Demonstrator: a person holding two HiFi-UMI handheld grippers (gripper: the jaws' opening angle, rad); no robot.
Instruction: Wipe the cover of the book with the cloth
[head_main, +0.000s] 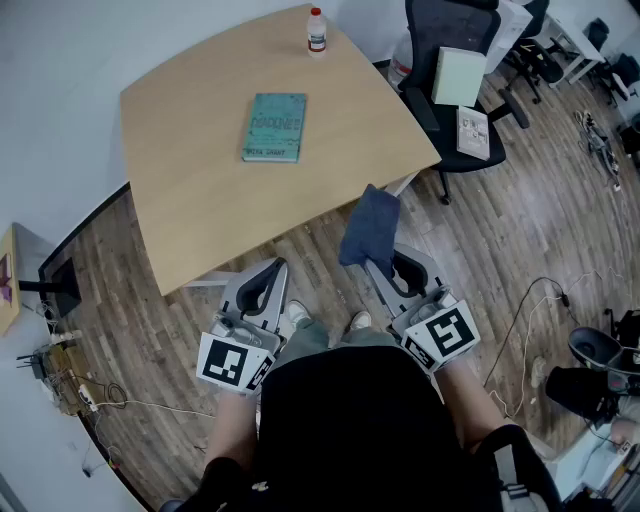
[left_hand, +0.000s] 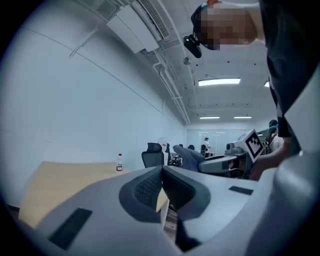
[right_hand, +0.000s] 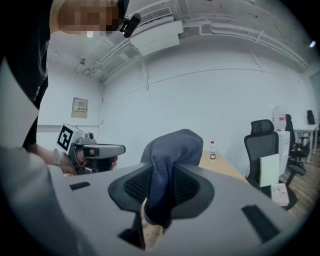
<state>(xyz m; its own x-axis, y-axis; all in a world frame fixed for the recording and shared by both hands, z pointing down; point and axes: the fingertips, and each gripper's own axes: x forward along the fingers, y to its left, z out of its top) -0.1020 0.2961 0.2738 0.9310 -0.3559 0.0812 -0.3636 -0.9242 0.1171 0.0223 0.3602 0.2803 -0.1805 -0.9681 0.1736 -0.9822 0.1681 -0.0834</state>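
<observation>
A teal book (head_main: 275, 126) lies flat near the middle of the tan table (head_main: 200, 200). My right gripper (head_main: 375, 262) is shut on a dark blue cloth (head_main: 368, 226), which stands up from its jaws just off the table's near edge; the right gripper view shows the cloth (right_hand: 167, 165) pinched between the pads. My left gripper (head_main: 277, 266) is held low in front of the person, below the table's near edge, its jaws closed together with nothing between them (left_hand: 161, 190). Both grippers are well short of the book.
A small bottle (head_main: 316, 30) with a red cap stands at the table's far edge. A black office chair (head_main: 450, 60) carrying a pale board stands at the right of the table. Cables (head_main: 530, 320) and dark equipment lie on the wooden floor at the right.
</observation>
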